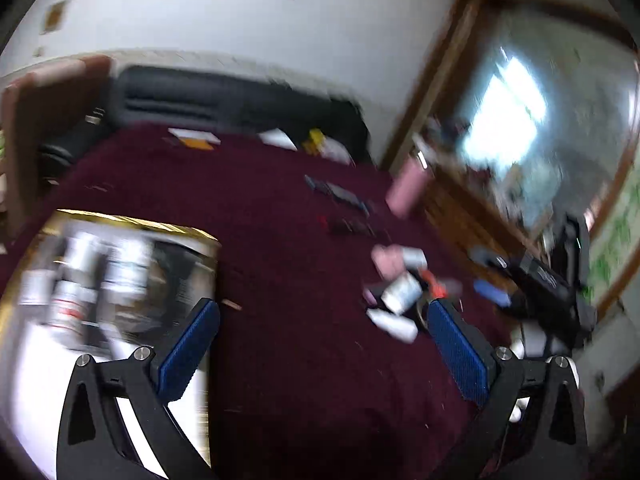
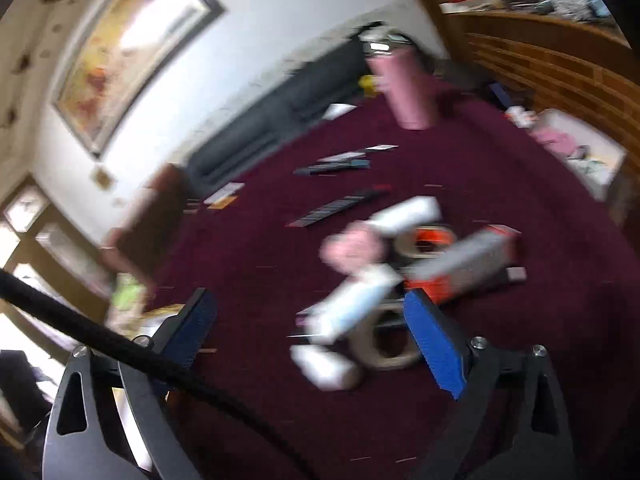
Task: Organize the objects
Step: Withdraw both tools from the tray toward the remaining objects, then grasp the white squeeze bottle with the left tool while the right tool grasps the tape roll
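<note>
Right wrist view: right gripper point(image 2: 310, 336) spread wide, empty, pile of small objects point(image 2: 384, 280) on maroon cloth point(image 2: 520, 360) just ahead, white box point(image 2: 352, 304) lying diagonally across the gap. Left gripper point(image 1: 320, 344) also wide and empty, pile off toward its right finger; right looks nearer

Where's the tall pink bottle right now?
The pink bottle stands upright at the far side of the maroon cloth, beyond the card rows, near the wooden cabinet.
</note>
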The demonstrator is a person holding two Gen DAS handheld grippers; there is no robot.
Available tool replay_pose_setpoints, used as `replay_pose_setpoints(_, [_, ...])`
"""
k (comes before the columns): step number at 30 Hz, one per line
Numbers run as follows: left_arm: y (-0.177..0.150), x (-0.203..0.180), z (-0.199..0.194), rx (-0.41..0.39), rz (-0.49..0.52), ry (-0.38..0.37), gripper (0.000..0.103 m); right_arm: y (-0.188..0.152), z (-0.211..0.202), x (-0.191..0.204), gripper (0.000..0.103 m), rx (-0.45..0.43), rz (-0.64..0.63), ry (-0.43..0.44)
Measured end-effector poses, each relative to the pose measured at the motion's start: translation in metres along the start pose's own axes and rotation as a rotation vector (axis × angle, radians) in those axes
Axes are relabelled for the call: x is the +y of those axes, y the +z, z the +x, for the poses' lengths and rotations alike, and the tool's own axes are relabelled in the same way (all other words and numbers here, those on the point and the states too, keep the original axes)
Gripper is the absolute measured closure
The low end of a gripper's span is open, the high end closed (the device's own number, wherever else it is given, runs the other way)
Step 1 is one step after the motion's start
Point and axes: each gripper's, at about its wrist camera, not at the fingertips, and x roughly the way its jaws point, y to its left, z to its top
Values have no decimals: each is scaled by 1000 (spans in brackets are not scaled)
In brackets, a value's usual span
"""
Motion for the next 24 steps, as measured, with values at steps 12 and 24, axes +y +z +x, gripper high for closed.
replay_pose_setpoints(12, [-14,-91,141,200,144,57,6,0,-2,-77,7,55,167,104])
replay_pose_setpoints(24, [-31,-98,171,285,257,61,43,-5,4,-74,7,104,168,130])
